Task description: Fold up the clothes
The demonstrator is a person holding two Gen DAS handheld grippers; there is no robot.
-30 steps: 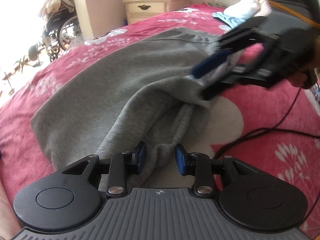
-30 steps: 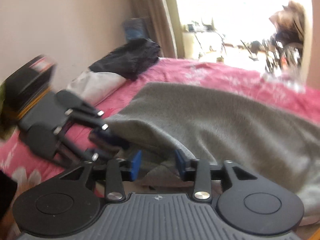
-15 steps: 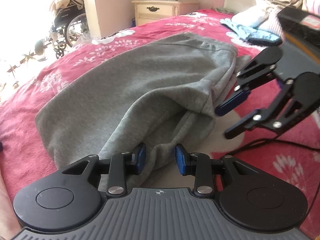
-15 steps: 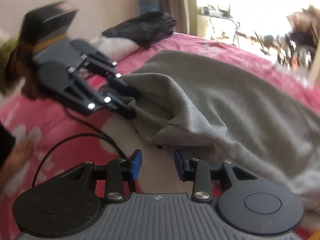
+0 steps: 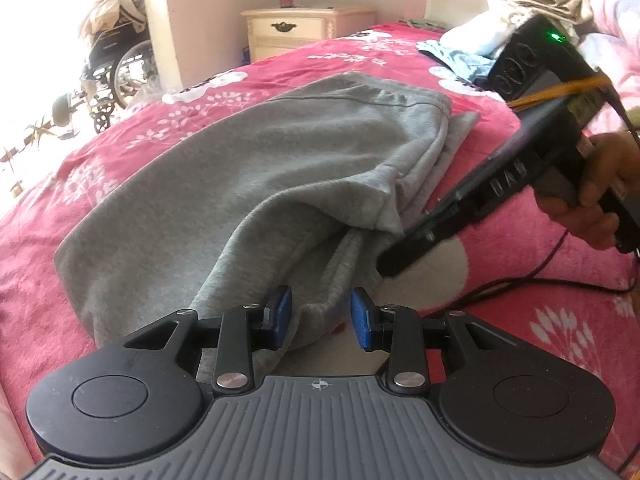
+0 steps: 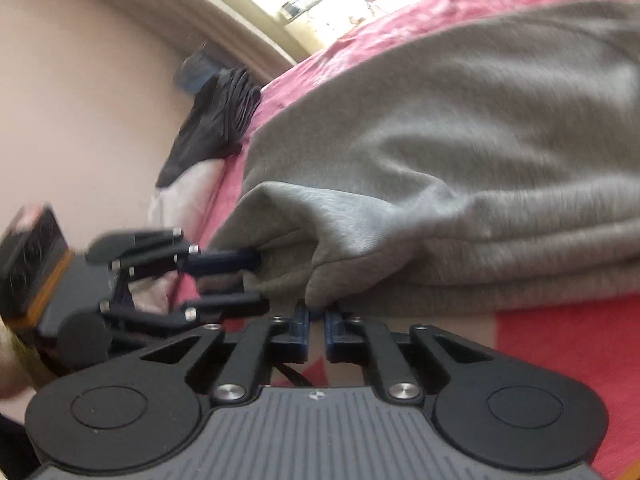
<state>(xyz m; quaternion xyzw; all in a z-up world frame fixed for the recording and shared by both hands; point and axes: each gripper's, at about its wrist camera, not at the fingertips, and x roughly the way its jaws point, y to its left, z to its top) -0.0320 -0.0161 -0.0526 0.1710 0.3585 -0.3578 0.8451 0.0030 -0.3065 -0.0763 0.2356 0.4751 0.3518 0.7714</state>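
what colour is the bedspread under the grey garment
Pink-red with white floral prints; the bedspread shows best in the left wrist view.

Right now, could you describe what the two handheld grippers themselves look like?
Each is black, with a ribbed grey front plate, two round black discs, silver pivot screws and blue pads on the fingers. The left gripper matches the right gripper. In the left wrist view, the right unit's body shows a green light, an orange strap and a black cable.

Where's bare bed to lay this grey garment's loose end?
Free: red bedspread between grey garment and nightstand. Crowded: near right gripper, left gripper, cable; clothes pile by the headboard.
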